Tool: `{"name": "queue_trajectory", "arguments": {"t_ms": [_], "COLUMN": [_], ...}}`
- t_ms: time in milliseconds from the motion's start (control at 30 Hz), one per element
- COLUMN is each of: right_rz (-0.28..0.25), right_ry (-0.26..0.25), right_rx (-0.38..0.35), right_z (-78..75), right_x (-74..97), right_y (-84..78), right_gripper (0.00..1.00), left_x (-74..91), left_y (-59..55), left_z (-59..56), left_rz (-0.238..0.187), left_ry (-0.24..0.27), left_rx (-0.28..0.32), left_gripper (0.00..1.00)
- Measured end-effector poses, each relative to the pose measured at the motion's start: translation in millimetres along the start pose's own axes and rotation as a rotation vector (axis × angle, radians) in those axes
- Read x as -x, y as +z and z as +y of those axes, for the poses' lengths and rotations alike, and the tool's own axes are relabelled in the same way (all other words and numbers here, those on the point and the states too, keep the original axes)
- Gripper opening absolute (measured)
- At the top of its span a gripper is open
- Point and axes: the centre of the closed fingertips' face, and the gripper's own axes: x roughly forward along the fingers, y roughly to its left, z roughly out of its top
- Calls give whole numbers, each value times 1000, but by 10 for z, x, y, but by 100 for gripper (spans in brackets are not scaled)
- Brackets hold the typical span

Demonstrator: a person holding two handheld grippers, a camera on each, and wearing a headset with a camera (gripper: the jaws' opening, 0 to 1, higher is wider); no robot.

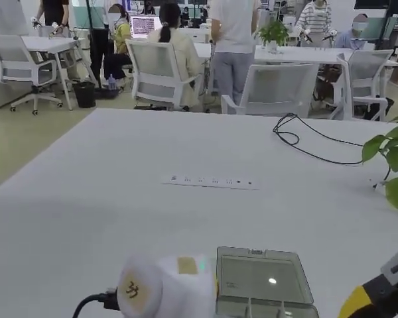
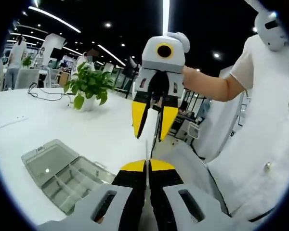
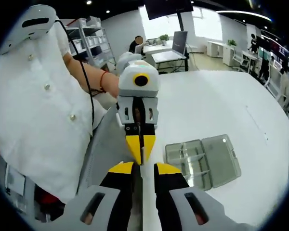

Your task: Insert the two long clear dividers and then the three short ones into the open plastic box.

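Between the two tongs, held over the near edge of the table (image 1: 186,218):

1. Divider (image 2: 154,137): thin and clear, seen edge-on as a fine line. It runs from the tips of the left tongs up into the gap of the right tongs, clear of the table.
2. Left tongs (image 2: 148,166): yellow tips clenched together on the near end of the divider, pointing straight at the right tongs.
3. Right tongs (image 2: 154,125): facing the left tongs tip to tip, jaws parted in a narrow V. The divider passes between them, and no contact with the tips is visible.
4. Box (image 2: 62,173): clear plastic, open, flat on the table. It lies below both tongs, on the side away from the person, with its lid folded back on the far side. The base shows partition lines; which dividers are seated cannot be told.
5. Plant (image 2: 89,84): potted, on the table well beyond the box and the right tongs.
6. Power strip (image 1: 211,181): set flat in the tabletop, beyond the box.
7. Cable (image 1: 305,142): black and looped, on the far part of the table.
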Motion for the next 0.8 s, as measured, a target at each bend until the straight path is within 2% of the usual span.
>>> {"name": "queue_trajectory", "arguments": {"t_ms": [267,433,800], "right_rz": [-24,-18,-21], "right_ry": [76,105,103], "right_rx": [-21,-13,8], "right_z": [128,197,167], "right_x": [-88,-124,-142], "right_y": [63,57,32], "right_gripper": [11,6,3], "left_x": [15,7,9], "left_y": [71,60,22], "left_z": [-110,-151,-137], "left_rz": [-26,-19,-11], "left_ry": [-50,-66,-56], "left_rx": [-57,-70,-86], "left_gripper": [0,0,0]}}
